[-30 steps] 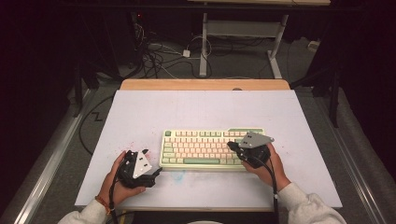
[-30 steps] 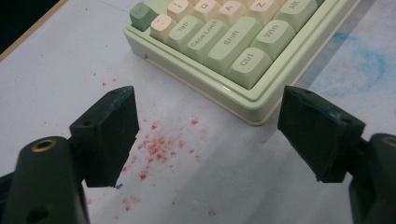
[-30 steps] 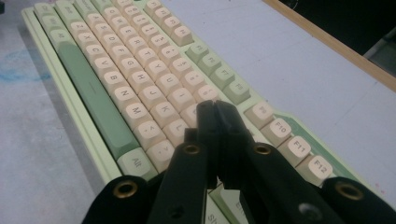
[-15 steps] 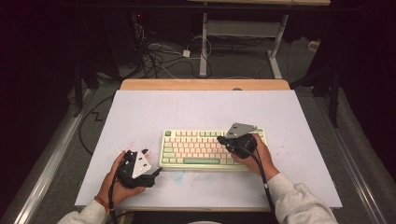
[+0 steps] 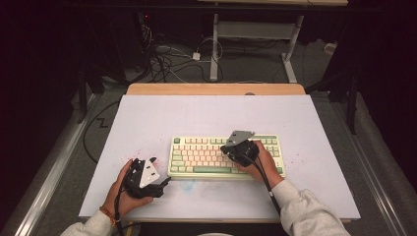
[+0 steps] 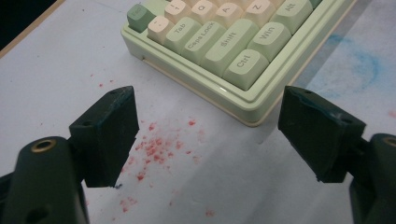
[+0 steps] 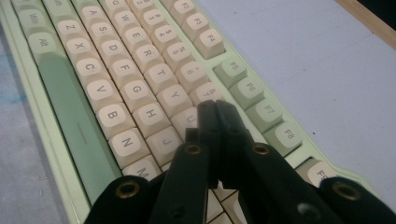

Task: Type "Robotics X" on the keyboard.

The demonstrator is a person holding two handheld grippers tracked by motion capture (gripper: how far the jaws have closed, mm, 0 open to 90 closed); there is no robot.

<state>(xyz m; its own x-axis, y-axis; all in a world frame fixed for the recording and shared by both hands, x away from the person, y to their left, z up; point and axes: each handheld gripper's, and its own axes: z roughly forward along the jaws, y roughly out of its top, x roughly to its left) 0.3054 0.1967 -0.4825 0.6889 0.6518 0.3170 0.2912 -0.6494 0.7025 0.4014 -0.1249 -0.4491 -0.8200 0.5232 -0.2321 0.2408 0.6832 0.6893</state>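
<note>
Two handheld grippers work at a white table (image 5: 314, 123): the left gripper (image 5: 164, 181), nearest, rests with jaws spread wide beside the keyboard's left corner. Farther in, the right gripper (image 5: 224, 146), jaws pressed together, points down over the pale green keyboard (image 5: 196, 156) near the U key (image 7: 187, 119).

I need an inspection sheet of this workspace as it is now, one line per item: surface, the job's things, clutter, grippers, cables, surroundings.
Surface: white table top with red specks and a faint blue smear near the keyboard's front edge.
Job's things: green and cream keyboard, flat on the table.
Clutter: nothing seen.
Grippers: left gripper open, over the table beside the keyboard's Ctrl corner, touching nothing; right gripper shut, fingers together over the keys around U.
Cables: one cable trails from the right gripper along the forearm; a tangle of cables on the floor behind the table.
Surroundings: dark room, metal table legs behind.
</note>
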